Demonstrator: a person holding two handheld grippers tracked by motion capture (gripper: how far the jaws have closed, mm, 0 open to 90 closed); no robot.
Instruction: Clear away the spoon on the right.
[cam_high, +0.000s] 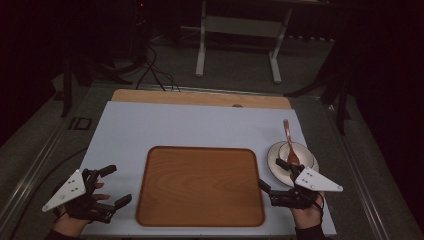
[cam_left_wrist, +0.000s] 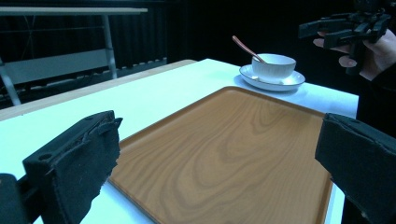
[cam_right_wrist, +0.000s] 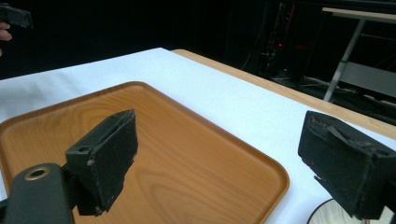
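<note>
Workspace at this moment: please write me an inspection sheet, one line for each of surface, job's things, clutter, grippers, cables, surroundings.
Surface: white table top with a bare wooden strip along its far edge.
Job's things: wooden tray lies empty at the middle; to its right a white bowl stands on a saucer, with a copper-coloured spoon leaning in the bowl.
Clutter: nothing seen.
Grippers: left gripper open, left of the tray; right gripper open, between tray and saucer; both hold nothing.
Cables: dark cables lie on the floor beyond the table.
Surroundings: dark room; a white table frame stands behind.
</note>
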